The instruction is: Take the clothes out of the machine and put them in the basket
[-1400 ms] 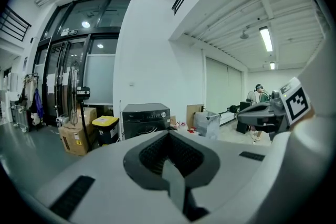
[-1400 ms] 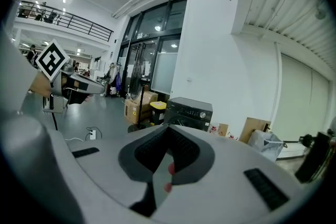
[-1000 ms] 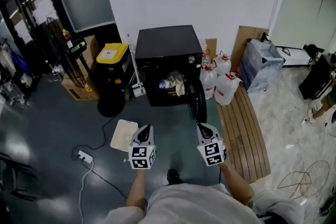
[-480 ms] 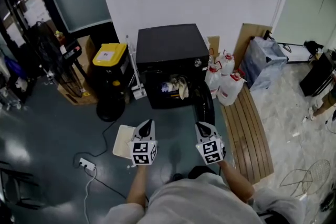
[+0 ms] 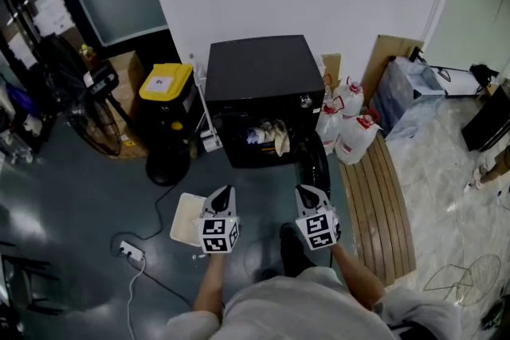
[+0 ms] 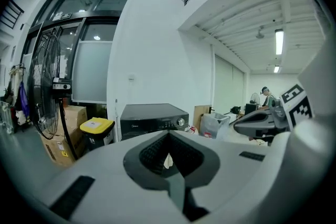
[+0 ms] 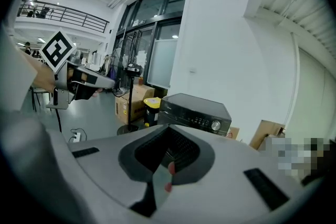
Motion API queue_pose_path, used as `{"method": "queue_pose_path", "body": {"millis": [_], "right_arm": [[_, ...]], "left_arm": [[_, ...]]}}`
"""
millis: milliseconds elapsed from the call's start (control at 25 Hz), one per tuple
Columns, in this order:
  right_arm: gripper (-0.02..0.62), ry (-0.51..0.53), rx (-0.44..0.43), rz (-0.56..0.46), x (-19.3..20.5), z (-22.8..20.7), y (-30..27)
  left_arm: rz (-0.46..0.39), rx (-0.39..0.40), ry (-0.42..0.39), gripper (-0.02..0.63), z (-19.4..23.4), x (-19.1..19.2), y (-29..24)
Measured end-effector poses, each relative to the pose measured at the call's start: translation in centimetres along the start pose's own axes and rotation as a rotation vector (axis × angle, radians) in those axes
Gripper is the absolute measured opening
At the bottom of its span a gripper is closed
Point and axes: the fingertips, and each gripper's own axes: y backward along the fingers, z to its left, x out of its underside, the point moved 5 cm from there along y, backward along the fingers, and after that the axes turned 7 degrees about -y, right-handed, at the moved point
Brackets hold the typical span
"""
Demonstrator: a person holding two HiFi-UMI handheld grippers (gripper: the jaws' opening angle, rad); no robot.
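Observation:
A black machine (image 5: 257, 76) stands against the white wall, its front door (image 5: 315, 169) swung open to the right. Pale clothes (image 5: 268, 134) lie bunched inside the opening. A white rectangular basket (image 5: 187, 217) sits on the floor, left of the door. My left gripper (image 5: 226, 191) and right gripper (image 5: 304, 190) are held side by side above the floor, short of the machine, both pointing at it. Both are shut with nothing held. The machine (image 6: 152, 115) shows over the shut jaws in the left gripper view, and the machine (image 7: 197, 113) likewise in the right gripper view.
A yellow-lidded black bin (image 5: 166, 82) and a standing fan (image 5: 80, 103) are left of the machine. Water jugs (image 5: 355, 133) and a slatted wooden board (image 5: 384, 207) lie to its right. A power strip (image 5: 130, 249) and cable cross the floor at left.
The person has stepped forward toward the machine, carrying both grippers along. The machine and its open door now sit nearer in the head view. Both jaws stay shut.

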Motion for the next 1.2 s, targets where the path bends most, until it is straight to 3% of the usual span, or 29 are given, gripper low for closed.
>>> {"method": "queue_pose_path", "body": {"millis": [600,880,1200], "right_arm": [[0.023,0.040,-0.175,0.011,-4.3,-9.3,-16.2],[0.023,0.071,-0.251,0.050,-3.3,-10.2,-22.7],[0.023,0.077,-0.251,0.102,0.7,-8.8,-29.1]], "left_arm": [[0.065,-0.110,0.013,0.018,2.7,-2.2,-14.4],[0.110,-0.148,0.047,0.018,4.3,0.7,-18.7],[0.119,-0.162,0.088,0.018,7.3,5.5,-21.4]]}}
